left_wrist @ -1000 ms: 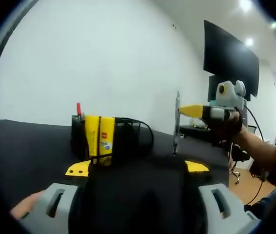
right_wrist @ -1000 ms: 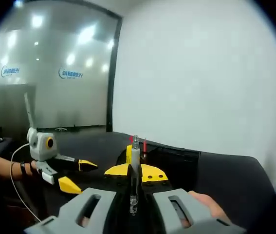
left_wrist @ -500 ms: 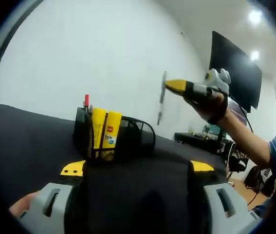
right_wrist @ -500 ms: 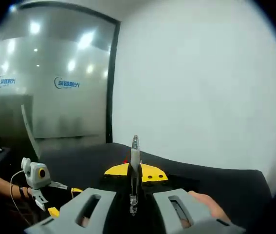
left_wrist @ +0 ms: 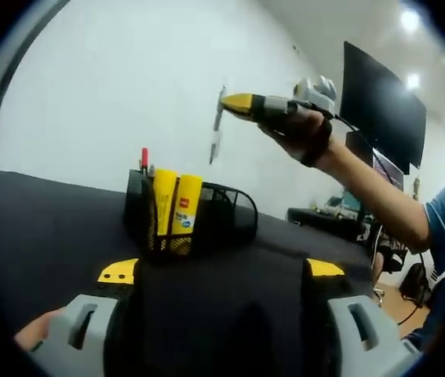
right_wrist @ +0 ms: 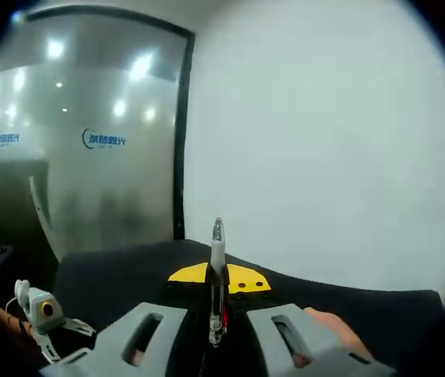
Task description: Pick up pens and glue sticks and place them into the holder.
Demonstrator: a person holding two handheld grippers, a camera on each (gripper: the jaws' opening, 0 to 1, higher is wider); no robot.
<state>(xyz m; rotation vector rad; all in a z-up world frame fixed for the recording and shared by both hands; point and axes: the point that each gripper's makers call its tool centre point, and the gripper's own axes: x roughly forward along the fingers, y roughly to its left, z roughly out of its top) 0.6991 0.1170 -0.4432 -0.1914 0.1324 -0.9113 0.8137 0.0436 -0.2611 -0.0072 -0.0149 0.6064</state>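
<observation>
- A white wall stands behind a black table [left_wrist: 41, 228]; a dark monitor [left_wrist: 379, 94] fills the upper right of the left gripper view, and a glass partition with blue lettering [right_wrist: 89, 157] fills the left of the right gripper view.
- My right gripper [right_wrist: 216, 276] is pinching a pen [right_wrist: 217, 275], which stands up between the yellow tips at centre frame.
- In the left gripper view that pen [left_wrist: 217, 133] hangs upper centre, nearly upright, above the mesh holder [left_wrist: 206, 220].
- The holder, left of centre, already carries two yellow glue sticks [left_wrist: 175, 208] and a red-tipped pen [left_wrist: 144, 157].
- My left gripper [left_wrist: 220, 271] is spread wide and holds nothing, low over the table.
- I judge the pen light, stiff and slick; a grip at mid-barrel seems best to stop it swinging.
- The left gripper view gives the holder and the pen's height above it; the right gripper view gives my grip on the barrel, with the left gripper [right_wrist: 45, 322] at lower left.
</observation>
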